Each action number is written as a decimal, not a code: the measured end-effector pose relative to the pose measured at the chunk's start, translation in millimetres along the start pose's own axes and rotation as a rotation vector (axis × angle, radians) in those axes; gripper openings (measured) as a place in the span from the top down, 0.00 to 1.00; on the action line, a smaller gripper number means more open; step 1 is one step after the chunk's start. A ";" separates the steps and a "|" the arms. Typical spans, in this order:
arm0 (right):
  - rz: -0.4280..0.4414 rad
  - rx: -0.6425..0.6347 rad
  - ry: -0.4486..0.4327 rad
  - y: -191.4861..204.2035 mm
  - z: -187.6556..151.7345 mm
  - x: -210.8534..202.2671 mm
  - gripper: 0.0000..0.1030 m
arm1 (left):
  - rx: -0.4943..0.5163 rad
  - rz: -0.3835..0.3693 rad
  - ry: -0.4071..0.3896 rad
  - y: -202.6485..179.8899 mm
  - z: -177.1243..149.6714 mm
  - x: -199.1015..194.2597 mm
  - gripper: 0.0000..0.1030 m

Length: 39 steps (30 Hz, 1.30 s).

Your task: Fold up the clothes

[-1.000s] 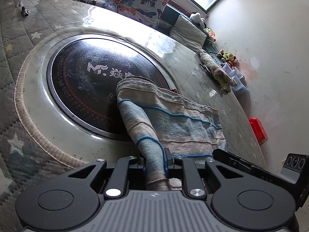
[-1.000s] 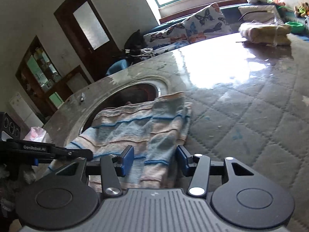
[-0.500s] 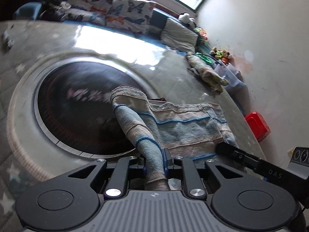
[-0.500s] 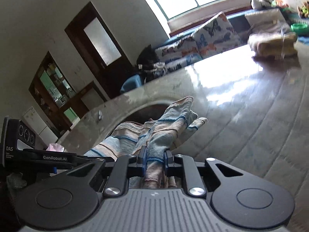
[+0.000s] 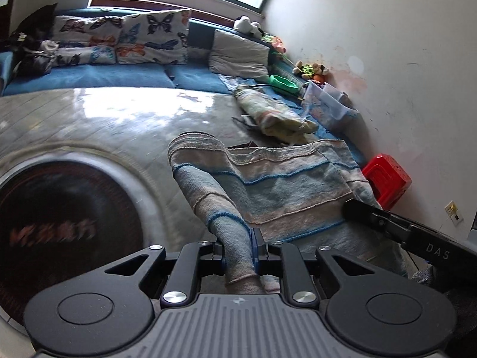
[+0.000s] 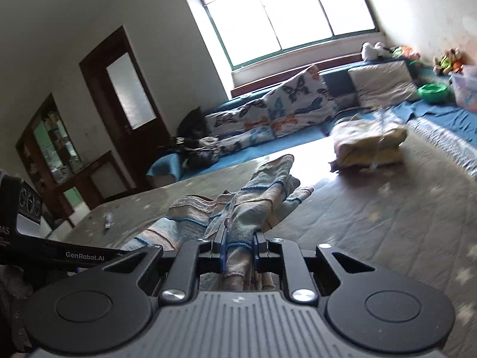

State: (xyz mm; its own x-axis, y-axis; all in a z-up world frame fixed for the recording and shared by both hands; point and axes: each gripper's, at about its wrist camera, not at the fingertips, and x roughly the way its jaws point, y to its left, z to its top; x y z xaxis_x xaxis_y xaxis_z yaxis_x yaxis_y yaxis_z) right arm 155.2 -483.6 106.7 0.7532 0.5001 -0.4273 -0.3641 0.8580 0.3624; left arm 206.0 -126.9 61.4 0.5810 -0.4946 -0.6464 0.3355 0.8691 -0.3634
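Note:
A striped blue, pink and grey towel [image 5: 286,179] hangs lifted above the round table between both grippers. My left gripper [image 5: 240,249] is shut on its near left edge. The right gripper's black body [image 5: 417,235] shows at the towel's right side in the left wrist view. In the right wrist view my right gripper [image 6: 238,246] is shut on a bunched edge of the towel [image 6: 262,191], which rises ahead of it. The left gripper's body [image 6: 59,250] shows at the left there.
The table has a quilted cover [image 6: 372,223] and a dark round hob [image 5: 59,226] at its middle. A folded cloth pile [image 5: 271,116] lies at the far side. A sofa with butterfly cushions [image 5: 143,38], a red stool [image 5: 387,176] and a plastic box [image 5: 331,101] stand beyond.
The right gripper closed on the towel edge. Both grippers lifted the towel off the table and tilted upward, so the views now show the sofa and window.

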 end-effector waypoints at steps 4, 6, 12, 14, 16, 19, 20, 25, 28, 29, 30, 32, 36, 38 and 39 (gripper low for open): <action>-0.037 0.026 0.003 -26.9 5.0 5.6 0.86 | 0.020 -0.013 0.015 -8.7 6.5 26.4 0.84; -0.053 0.044 0.017 -40.6 1.6 10.5 0.85 | 0.033 -0.008 0.032 -10.4 3.8 40.3 0.84; -0.107 0.115 0.108 -75.8 -21.0 28.1 0.83 | 0.039 0.072 0.126 4.1 -15.7 70.1 0.65; -0.128 0.096 0.103 -78.8 -22.6 25.3 0.79 | 0.035 0.091 0.110 10.0 -17.1 64.0 0.54; -0.143 0.066 0.089 -77.9 -19.5 22.1 0.79 | 0.045 0.114 0.081 12.0 -15.3 55.4 0.54; -0.145 0.013 0.056 -69.5 -5.4 20.2 0.79 | 0.061 0.139 0.028 11.6 -11.5 40.6 0.55; -0.135 0.001 0.048 -66.6 -0.2 21.6 0.79 | 0.066 0.132 0.013 9.8 -10.9 35.5 0.56; -0.110 -0.019 0.086 -61.7 11.2 51.7 0.79 | 0.120 0.042 0.005 -8.4 -18.6 24.0 0.60; -0.125 -0.009 0.140 -65.9 11.1 75.1 0.79 | 0.157 -0.012 0.027 -18.6 -27.8 24.5 0.60; -0.137 -0.001 0.150 -68.8 10.4 82.5 0.79 | 0.165 -0.025 0.036 -20.5 -30.7 25.4 0.60; -0.144 0.003 0.157 -71.6 9.9 87.6 0.79 | 0.166 -0.027 0.045 -19.7 -33.3 27.5 0.60; -0.156 0.006 0.170 -75.9 9.1 95.2 0.79 | 0.168 -0.032 0.064 -18.3 -38.4 31.8 0.61; -0.182 -0.016 0.204 -75.9 8.1 102.9 0.80 | 0.164 -0.040 0.092 -14.0 -47.1 37.7 0.61; -0.196 -0.048 0.200 -67.5 11.8 101.3 0.79 | 0.154 -0.045 0.089 -10.9 -48.3 34.9 0.61; -0.194 -0.068 0.195 -62.4 14.2 100.7 0.79 | 0.149 -0.048 0.087 -9.9 -48.2 33.7 0.61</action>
State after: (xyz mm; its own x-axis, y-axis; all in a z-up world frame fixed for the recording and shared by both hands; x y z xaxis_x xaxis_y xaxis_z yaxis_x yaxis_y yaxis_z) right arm 261.6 -488.4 52.8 0.6949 0.3334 -0.6371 -0.2646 0.9424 0.2046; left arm 186.5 -151.9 10.8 0.4974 -0.5278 -0.6885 0.4717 0.8306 -0.2960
